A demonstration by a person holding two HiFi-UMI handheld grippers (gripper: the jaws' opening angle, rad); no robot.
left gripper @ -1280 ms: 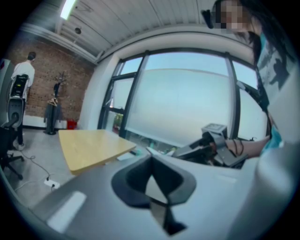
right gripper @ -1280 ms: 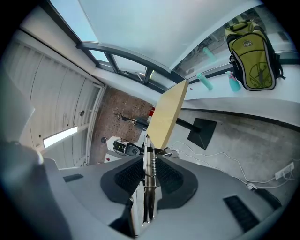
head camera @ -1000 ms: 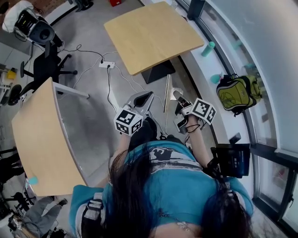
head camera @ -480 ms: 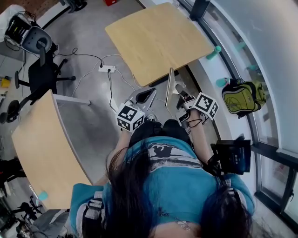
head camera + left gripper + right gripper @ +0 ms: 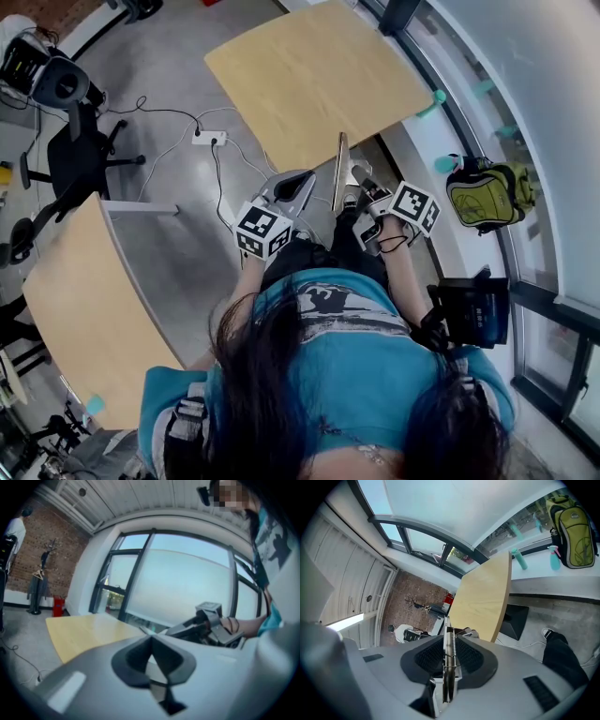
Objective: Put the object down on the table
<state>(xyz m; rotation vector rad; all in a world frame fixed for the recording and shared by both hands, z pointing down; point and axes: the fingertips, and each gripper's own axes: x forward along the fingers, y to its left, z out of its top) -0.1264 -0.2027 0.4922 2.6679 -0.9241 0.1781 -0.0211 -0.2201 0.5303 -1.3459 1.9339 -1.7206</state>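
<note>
A thin flat board [image 5: 338,174] with a wire spring along its edge shows edge-on in the head view, upright over the floor in front of the person's knees. My right gripper [image 5: 353,190] is shut on it. In the right gripper view the board [image 5: 447,686] sits clamped between the dark pads [image 5: 427,657], pointing at the light wooden table [image 5: 485,599]. That table [image 5: 309,75] lies just beyond the board's far end. My left gripper [image 5: 292,187] hangs beside the board with its jaws together and nothing between them; its own view shows the closed tips [image 5: 151,641] and the table [image 5: 84,632].
A second wooden table [image 5: 80,300] stands at the left, with an office chair [image 5: 80,141] behind it. A power strip [image 5: 208,137] and cables lie on the grey floor. A green backpack [image 5: 487,192] and teal bottles [image 5: 436,97] sit on the window sill at the right.
Both grippers have moved a little forward toward the near edge of the far table. The board is still clamped in the right gripper.
</note>
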